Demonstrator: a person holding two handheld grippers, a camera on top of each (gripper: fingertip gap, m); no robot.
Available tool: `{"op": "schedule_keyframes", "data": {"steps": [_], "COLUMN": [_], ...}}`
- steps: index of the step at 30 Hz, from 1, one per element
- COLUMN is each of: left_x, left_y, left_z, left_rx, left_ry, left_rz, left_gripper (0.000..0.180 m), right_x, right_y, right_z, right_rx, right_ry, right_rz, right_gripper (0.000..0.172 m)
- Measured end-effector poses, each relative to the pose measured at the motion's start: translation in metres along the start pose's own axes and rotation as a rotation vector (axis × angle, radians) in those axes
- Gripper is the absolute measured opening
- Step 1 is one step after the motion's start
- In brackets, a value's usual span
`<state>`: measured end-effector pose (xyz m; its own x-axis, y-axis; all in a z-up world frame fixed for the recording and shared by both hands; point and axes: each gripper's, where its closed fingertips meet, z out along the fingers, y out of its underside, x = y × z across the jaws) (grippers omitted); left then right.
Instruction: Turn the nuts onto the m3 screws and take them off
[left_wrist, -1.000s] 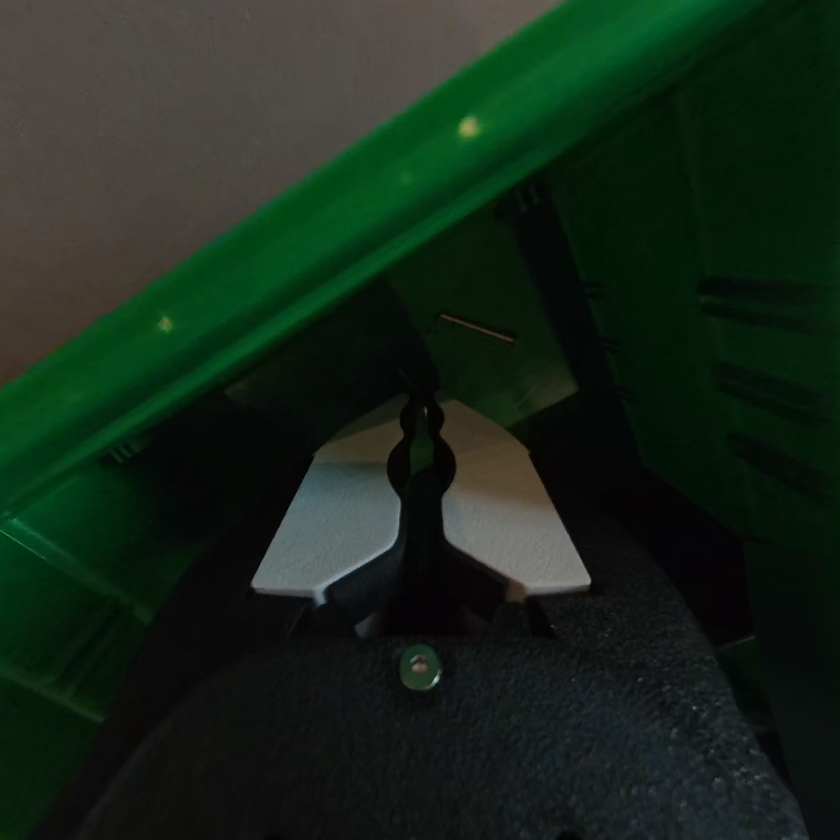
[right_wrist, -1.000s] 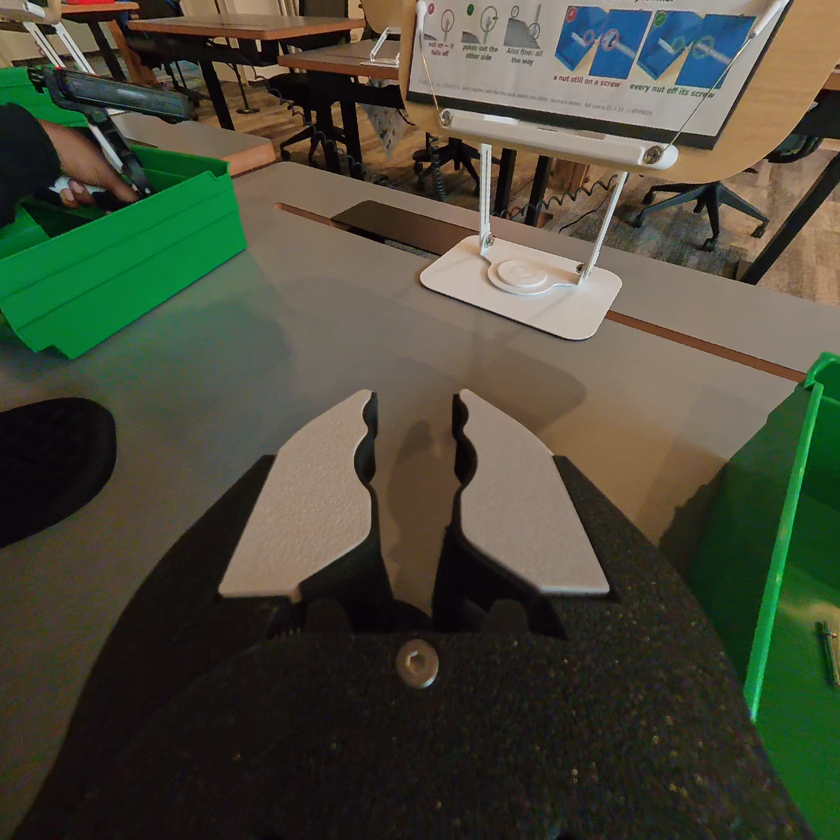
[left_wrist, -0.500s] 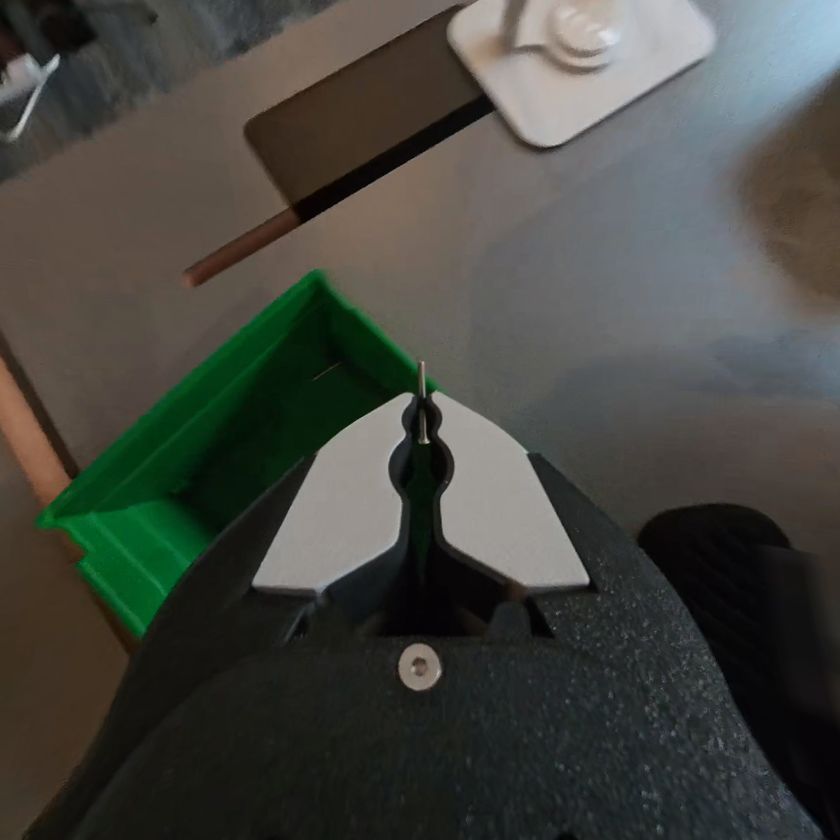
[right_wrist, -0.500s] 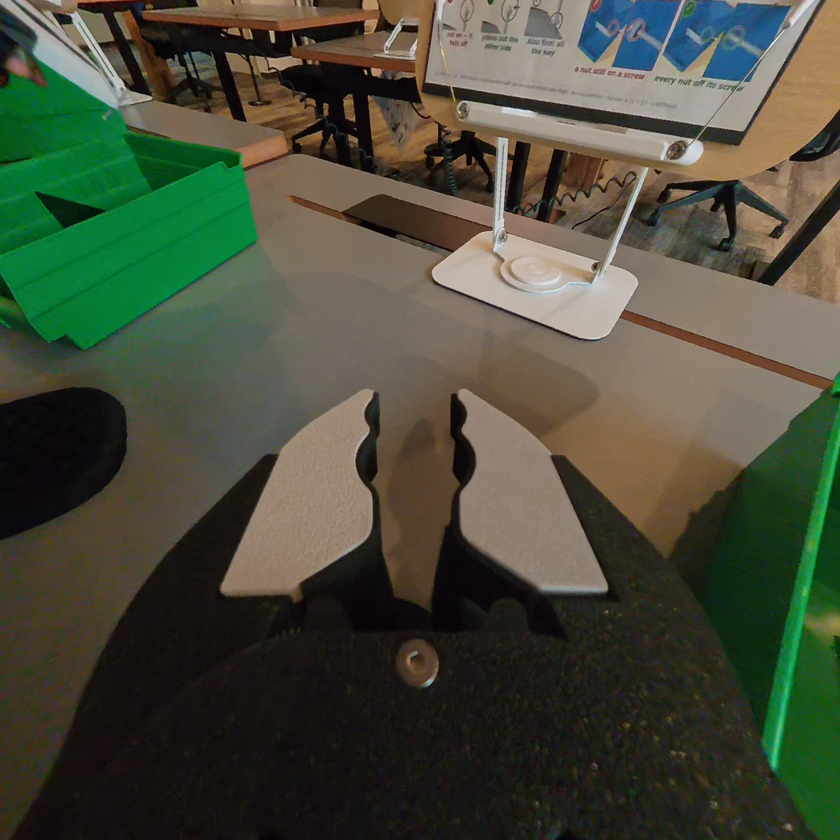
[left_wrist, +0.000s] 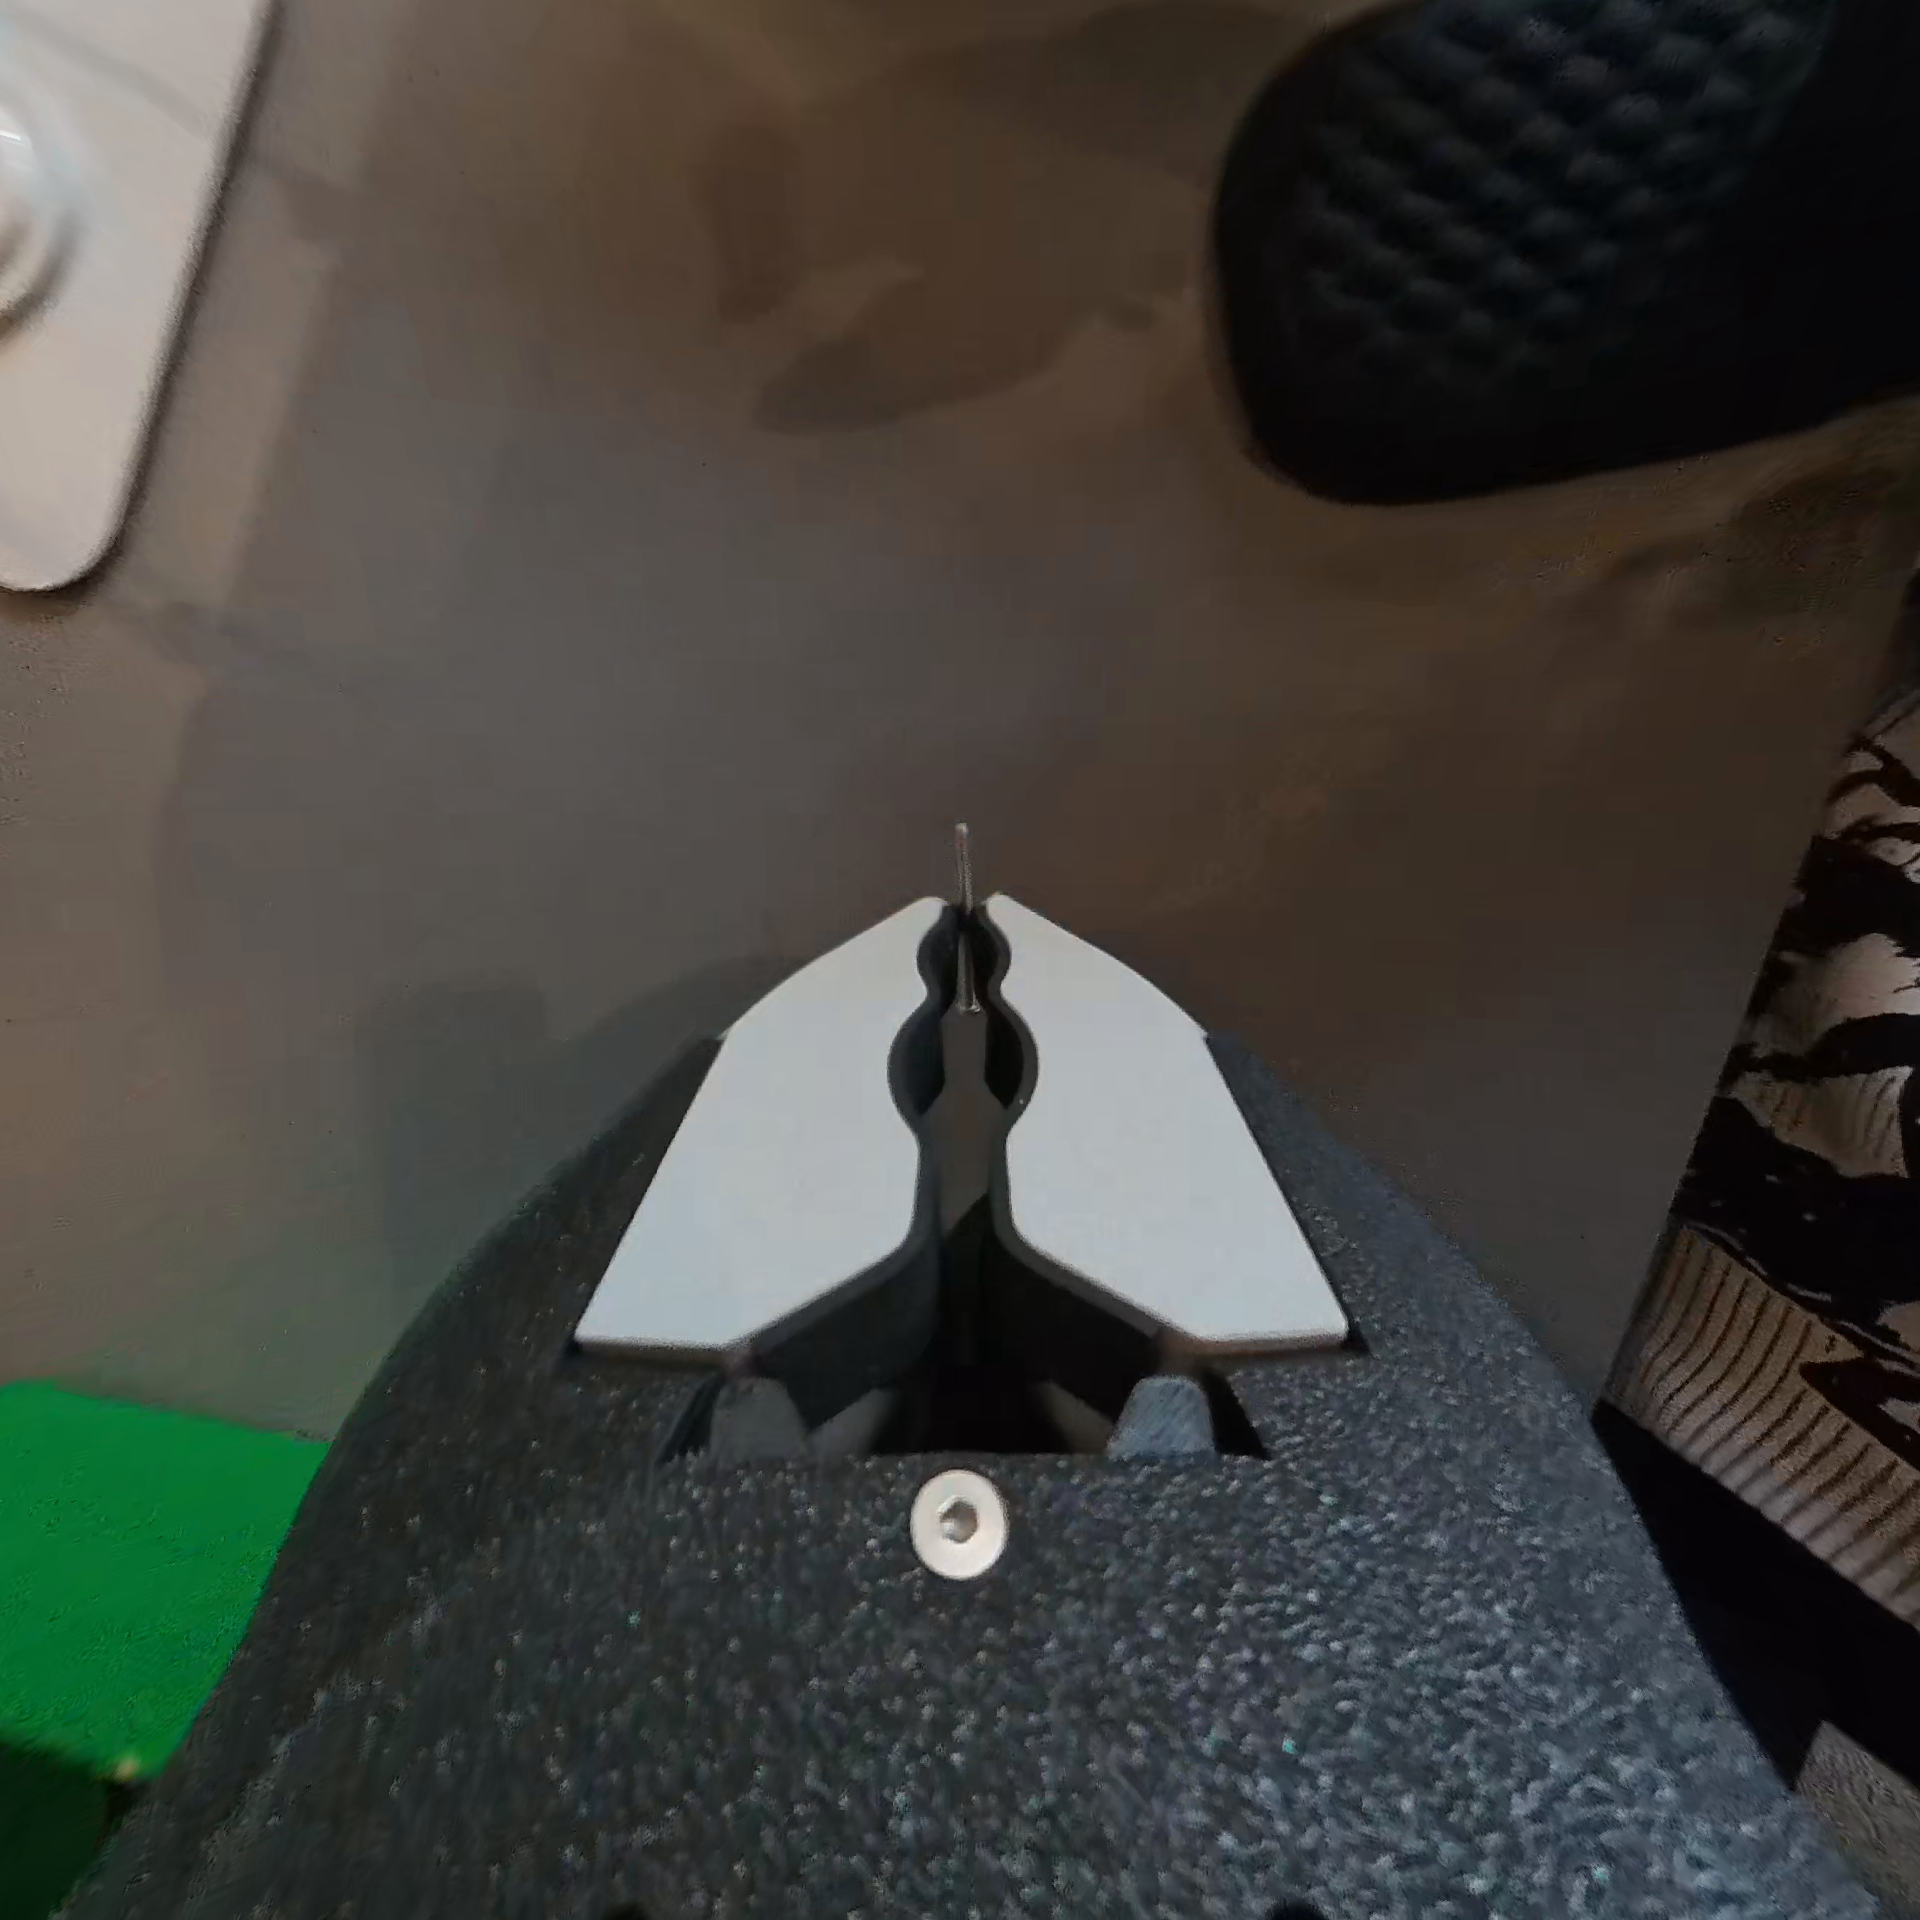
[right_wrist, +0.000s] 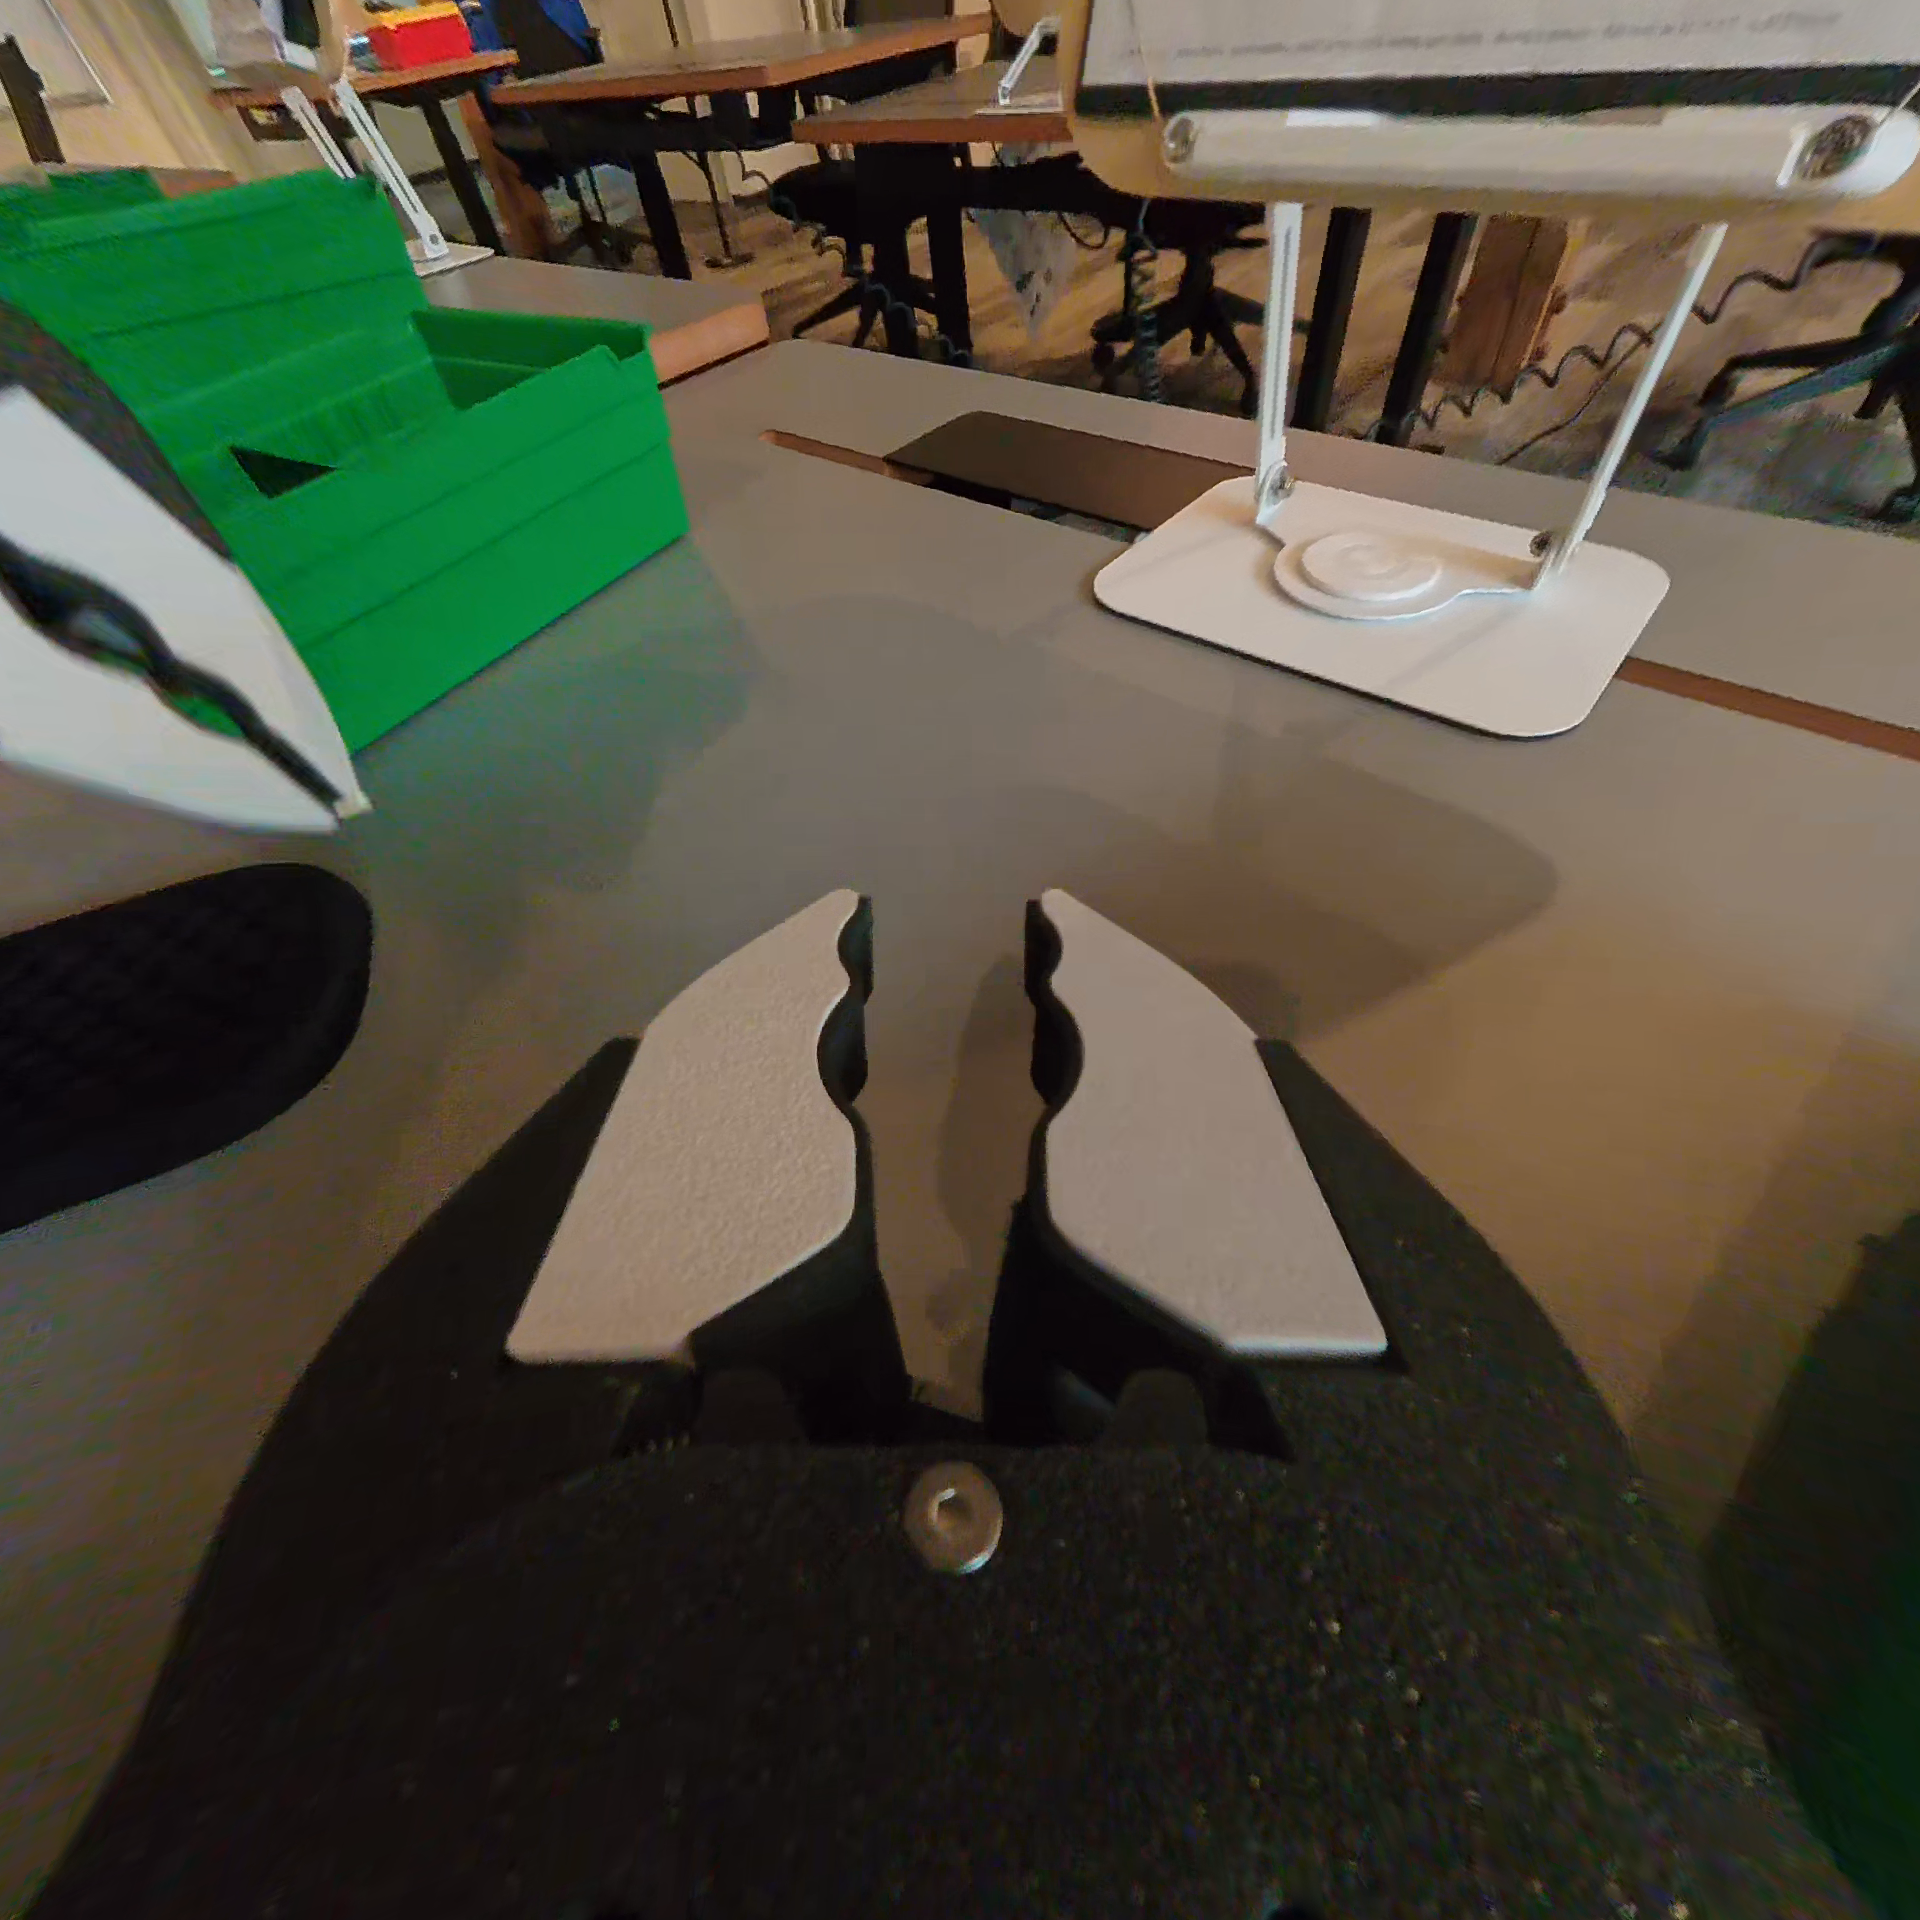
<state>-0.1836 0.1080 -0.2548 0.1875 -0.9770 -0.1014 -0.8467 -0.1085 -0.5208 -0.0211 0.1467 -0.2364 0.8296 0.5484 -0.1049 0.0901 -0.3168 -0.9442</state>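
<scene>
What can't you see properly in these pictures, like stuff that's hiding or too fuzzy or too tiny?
- Screw, left wrist view: too thin to show its thread or whether it carries a nut; its lower part sits between the left tool's fingers.
- Green bin, left wrist view: cut off by the picture's edge, inside unseen.
- Left tool's tip, right wrist view: blurred, screw not visible.
- Dark green shape, right wrist view: blurred and cut off by the edge.

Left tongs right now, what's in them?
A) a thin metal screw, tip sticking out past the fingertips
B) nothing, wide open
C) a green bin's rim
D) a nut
A: the left tongs are shut on a thin screw that pokes out past the fingertips, over the grey table.
</scene>
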Motion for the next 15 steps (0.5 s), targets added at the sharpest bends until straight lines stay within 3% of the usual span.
{"op": "schedule_keyframes", "data": {"steps": [6,15], "left_x": [0.02,0.021], "left_y": [0.002,0.017], "left_z": [0.045,0.072], "left_rx": [-0.047,-0.094], "left_ry": [0.035,0.021], "left_rz": [-0.03,-0.09], "left_gripper": [0.002,0.002], "right_x": [0.006,0.003], "right_y": [0.001,0.004], "right_z": [-0.002,0.0], "right_rx": [0.032,0.025], "right_ry": [-0.019,-0.043], "right_rz": [0.079,0.094], "right_gripper": [0.025,0.024]}}
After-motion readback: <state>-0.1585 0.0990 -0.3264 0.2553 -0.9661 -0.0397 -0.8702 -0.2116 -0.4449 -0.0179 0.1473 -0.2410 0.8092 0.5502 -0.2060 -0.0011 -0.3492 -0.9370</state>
